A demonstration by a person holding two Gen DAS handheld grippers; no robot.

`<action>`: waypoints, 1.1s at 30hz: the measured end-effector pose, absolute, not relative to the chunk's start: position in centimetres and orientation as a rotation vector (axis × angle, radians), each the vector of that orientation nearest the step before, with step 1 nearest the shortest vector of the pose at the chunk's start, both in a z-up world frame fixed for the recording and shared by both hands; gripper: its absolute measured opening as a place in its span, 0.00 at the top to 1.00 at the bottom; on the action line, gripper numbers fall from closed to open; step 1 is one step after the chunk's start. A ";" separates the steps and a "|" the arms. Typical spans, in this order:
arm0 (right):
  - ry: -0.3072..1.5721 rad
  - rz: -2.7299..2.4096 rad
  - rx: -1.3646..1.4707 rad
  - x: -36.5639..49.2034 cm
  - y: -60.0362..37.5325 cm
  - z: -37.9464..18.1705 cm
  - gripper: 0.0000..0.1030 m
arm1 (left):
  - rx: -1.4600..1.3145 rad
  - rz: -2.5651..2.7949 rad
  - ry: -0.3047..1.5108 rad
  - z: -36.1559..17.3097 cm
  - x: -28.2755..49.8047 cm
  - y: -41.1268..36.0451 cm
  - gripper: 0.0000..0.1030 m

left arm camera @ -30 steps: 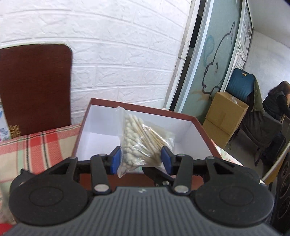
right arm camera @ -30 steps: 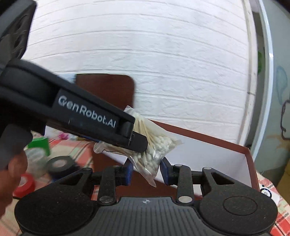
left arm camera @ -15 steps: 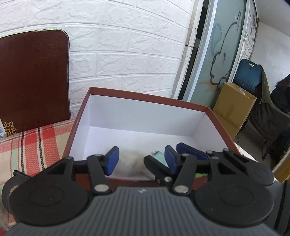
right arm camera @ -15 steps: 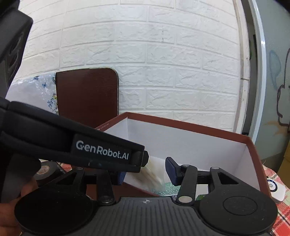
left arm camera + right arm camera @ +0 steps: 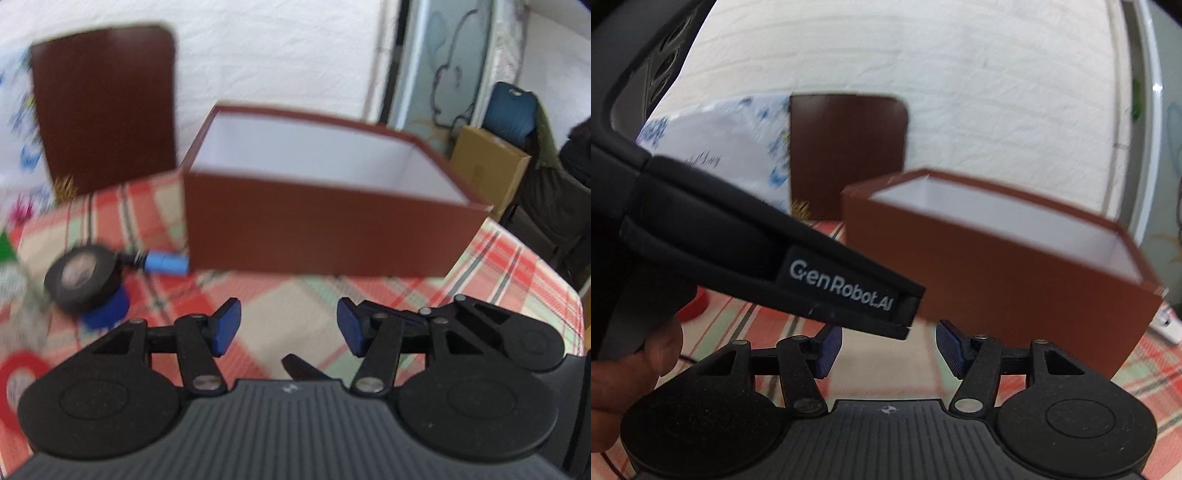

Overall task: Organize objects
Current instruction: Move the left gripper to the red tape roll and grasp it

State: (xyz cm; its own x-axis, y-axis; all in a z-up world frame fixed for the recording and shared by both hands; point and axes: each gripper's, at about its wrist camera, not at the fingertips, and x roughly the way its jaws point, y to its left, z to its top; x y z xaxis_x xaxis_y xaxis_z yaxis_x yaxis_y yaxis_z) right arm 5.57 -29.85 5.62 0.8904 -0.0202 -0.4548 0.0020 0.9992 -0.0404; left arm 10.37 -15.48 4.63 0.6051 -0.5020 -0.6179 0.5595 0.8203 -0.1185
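The brown box (image 5: 325,236), open-topped and white inside, stands on the checked worktop (image 5: 295,306) straight ahead of the left gripper (image 5: 288,328) in the left wrist view, its long side turned across the line of the fingers. The blue pads are spread wide with nothing between them, and they hang short of the box's near wall, apart from it. What is left to tidy lies off to the left of those fingers: a black tape roll (image 5: 83,277) sitting on something blue, a blue pen-like thing (image 5: 166,263) just beside it with its long axis pointing at the box's near left corner, and a red ring (image 5: 18,384) at the frame's edge. The picture is blurred, so finer detail is lost.

In the right wrist view the brown box (image 5: 1004,273) sits ahead and to the right of the right gripper (image 5: 886,349), whose fingers are likewise parted and empty. The body of the left gripper (image 5: 775,258) crosses the frame from the upper left, and a hand (image 5: 631,369) grips it at the lower left. The loose things are mostly hidden behind it; only a red patch shows under it.

My guess is that the next pick falls to the left gripper, which is nearer the tape and pen; it would have to swing leftward, away from the box. What already lies inside the box cannot be seen from this low angle.
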 end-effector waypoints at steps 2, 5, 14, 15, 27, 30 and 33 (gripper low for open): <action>0.521 0.024 -0.044 5.7 -29.3 5.2 0.44 | 0.069 -0.568 0.731 3.6 10.5 -14.1 0.42; 0.564 0.058 -0.057 5.8 -28.7 5.0 0.43 | 0.060 -0.491 0.761 2.7 10.6 -12.1 0.42; 0.625 0.087 -0.061 4.6 -27.1 4.5 0.42 | 0.060 -0.331 0.782 1.5 9.6 -7.3 0.42; 0.627 0.089 -0.064 4.6 -26.9 4.3 0.42 | 0.063 -0.324 0.780 1.5 9.6 -6.9 0.42; 0.636 0.127 -0.085 4.3 -23.8 4.5 0.42 | 0.070 -0.286 0.751 1.2 7.8 -4.1 0.40; 0.635 0.139 -0.105 4.2 -22.5 4.6 0.42 | 0.070 -0.281 0.742 1.1 7.3 -3.0 0.40; 0.636 0.156 -0.119 4.4 -21.6 4.6 0.42 | 0.068 -0.281 0.730 1.1 6.9 -1.5 0.39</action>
State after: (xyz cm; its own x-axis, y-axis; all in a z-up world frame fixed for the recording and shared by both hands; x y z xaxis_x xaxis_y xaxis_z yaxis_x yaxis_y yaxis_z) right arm 4.39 -21.60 4.64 0.7935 0.1083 -0.5989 -0.1813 0.9814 -0.0627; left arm 6.90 -1.52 1.06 0.7093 -0.2292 -0.6666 0.2761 0.9604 -0.0365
